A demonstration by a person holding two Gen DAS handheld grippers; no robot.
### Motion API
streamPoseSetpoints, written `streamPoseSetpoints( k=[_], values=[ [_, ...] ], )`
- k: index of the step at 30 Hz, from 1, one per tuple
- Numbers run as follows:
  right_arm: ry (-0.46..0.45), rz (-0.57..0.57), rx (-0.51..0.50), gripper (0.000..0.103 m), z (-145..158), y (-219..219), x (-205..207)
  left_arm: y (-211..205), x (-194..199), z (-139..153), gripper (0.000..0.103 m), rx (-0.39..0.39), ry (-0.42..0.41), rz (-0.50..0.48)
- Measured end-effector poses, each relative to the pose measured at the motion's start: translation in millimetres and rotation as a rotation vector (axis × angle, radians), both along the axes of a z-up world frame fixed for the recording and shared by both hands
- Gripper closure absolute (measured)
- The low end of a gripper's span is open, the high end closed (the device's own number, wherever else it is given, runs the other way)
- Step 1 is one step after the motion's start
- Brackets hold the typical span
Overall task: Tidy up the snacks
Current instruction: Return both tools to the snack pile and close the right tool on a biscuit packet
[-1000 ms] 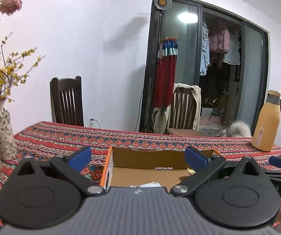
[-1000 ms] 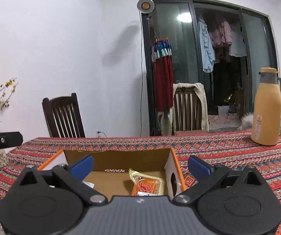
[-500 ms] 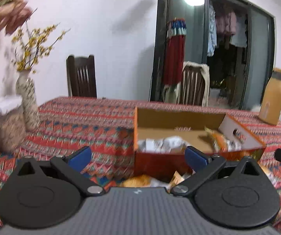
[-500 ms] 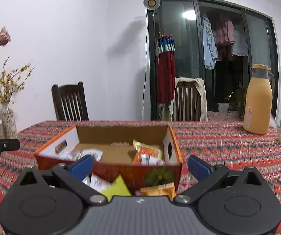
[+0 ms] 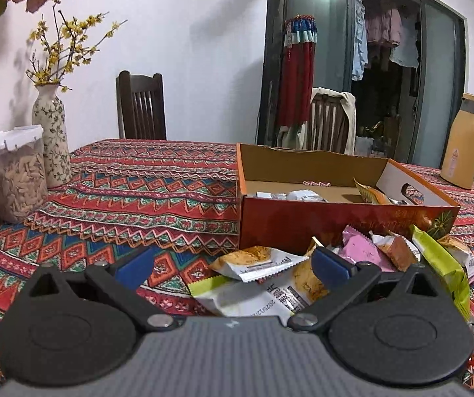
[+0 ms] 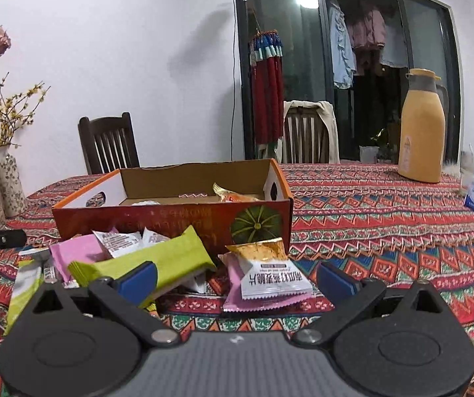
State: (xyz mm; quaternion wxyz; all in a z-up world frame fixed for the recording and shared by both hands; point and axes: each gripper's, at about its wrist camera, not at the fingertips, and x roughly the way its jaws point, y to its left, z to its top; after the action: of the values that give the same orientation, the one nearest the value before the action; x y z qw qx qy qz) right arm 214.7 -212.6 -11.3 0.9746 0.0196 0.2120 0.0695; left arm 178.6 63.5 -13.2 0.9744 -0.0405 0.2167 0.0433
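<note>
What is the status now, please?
Both grippers, left and right, open, empty. Snack pile loose before box. Nothing blocking.

the counter [image 6: 385, 218] wears a cloth of red, orange, teal and white zigzag bands. the box [image 6: 171, 221] is red-orange outside with a green melon print, plain brown card inside, white end flaps. before it lie a lime-green wrapper [image 6: 144, 264], pink packets [image 6: 78, 253] and a white-and-gold packet [image 6: 270, 271]. the flask [image 6: 420, 132] is mustard yellow with a grey collar; the vase [image 5: 52, 139] is cream with dark leafy sprigs.
</note>
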Motion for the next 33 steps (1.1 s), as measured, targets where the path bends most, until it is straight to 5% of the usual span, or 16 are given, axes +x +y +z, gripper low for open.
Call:
streamPoseSetpoints(
  k=[14,17,21,29,33],
  values=[
    [0.022,-0.031,-0.004,0.003,-5.7,-2.2,9.7,7.1,1.5,-4.0,0.000,-0.054,0.001,-0.003],
    [0.021,-0.025,-0.048,0.012,1.6,-6.7,13.2,7.6,2.2,-4.5,0.000,-0.060,0.006,-0.002],
    [0.072,0.009,-0.107,0.044,9.1,-9.5,31.1,9.3,2.6,-4.5,0.000,-0.070,0.007,0.002],
    [0.196,0.015,-0.045,0.047,-4.7,-19.7,85.0,12.7,5.3,-5.4,0.000,-0.091,0.021,0.008],
    [0.204,0.003,0.002,0.065,-12.2,-26.8,85.7,17.5,8.2,-6.0,0.000,-0.117,0.032,0.014]
  ],
)
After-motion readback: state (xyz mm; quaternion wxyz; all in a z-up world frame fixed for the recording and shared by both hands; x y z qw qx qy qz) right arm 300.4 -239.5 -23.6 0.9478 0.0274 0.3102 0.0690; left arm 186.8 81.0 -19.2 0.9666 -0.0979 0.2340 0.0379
